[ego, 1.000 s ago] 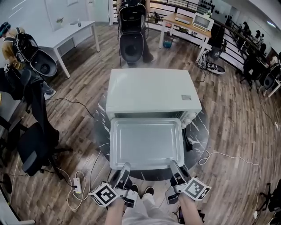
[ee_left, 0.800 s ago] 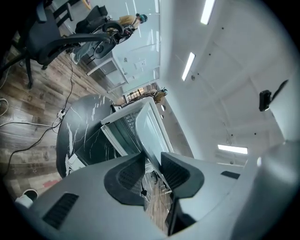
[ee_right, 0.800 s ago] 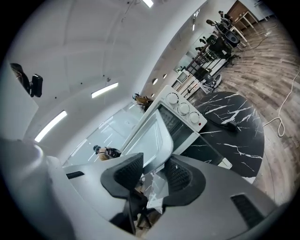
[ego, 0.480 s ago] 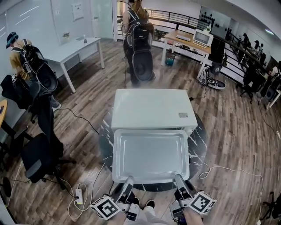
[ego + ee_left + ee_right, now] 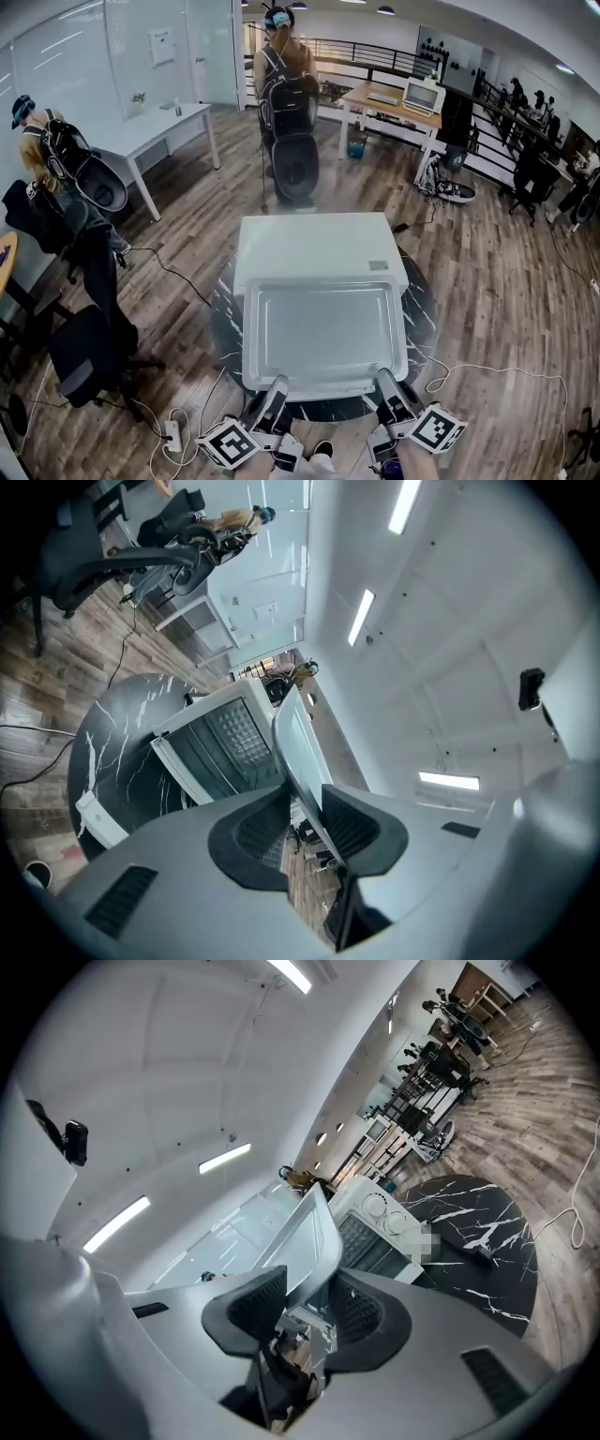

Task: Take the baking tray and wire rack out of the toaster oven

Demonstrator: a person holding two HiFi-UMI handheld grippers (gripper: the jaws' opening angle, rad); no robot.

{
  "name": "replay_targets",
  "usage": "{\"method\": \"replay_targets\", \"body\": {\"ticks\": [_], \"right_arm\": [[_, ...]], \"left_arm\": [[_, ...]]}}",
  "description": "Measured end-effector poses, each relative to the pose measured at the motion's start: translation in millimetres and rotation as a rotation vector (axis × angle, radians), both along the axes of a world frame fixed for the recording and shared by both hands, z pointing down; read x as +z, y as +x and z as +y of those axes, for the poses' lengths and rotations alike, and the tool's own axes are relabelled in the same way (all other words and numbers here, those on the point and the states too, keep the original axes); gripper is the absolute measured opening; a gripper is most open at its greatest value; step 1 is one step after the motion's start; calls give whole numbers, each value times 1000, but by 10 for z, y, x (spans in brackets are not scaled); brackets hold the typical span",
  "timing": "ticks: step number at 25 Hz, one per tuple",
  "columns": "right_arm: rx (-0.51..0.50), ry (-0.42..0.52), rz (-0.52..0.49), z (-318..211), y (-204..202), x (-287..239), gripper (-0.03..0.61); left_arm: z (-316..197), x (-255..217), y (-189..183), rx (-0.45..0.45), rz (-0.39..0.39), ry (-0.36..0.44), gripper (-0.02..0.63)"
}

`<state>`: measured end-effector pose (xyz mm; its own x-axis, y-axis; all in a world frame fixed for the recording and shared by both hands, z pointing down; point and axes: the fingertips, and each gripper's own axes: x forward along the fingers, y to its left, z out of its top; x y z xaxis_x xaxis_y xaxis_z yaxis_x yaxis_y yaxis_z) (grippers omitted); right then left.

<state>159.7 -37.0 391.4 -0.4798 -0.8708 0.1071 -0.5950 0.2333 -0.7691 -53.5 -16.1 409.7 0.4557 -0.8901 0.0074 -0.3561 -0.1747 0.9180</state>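
Note:
I hold a pale metal baking tray (image 5: 323, 333) level in the air, in front of and above the white toaster oven (image 5: 319, 246). My left gripper (image 5: 278, 382) is shut on the tray's near rim at its left corner, and my right gripper (image 5: 384, 377) is shut on the same rim at its right corner. In the left gripper view the tray's edge (image 5: 298, 752) runs between the pads of the left gripper (image 5: 305, 822). In the right gripper view the tray (image 5: 314, 1232) sits between the pads of the right gripper (image 5: 305, 1302). A wire grid (image 5: 232, 731) shows in the oven's open mouth.
The oven stands on a round black marble table (image 5: 419, 292). A person with a backpack (image 5: 286, 94) stands beyond it. An office chair (image 5: 84, 352) is at the left, a power strip (image 5: 173, 433) and cables (image 5: 487, 367) lie on the wood floor.
Both grippers have risen with the tray. It now looks larger and covers the oven's front and open mouth. The person behind the table has stepped further away.

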Motion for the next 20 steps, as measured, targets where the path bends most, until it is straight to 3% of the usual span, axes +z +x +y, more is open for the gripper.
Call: {"method": "replay_targets", "body": {"ticks": [11, 20], "right_arm": [[15, 33, -48, -468, -68, -132, 127], [56, -4, -49, -854, -38, -40, 127]], "left_arm": [[-517, -181, -51, -15, 58, -1, 103], [-942, -78, -82, 4, 8, -23, 107]]}}
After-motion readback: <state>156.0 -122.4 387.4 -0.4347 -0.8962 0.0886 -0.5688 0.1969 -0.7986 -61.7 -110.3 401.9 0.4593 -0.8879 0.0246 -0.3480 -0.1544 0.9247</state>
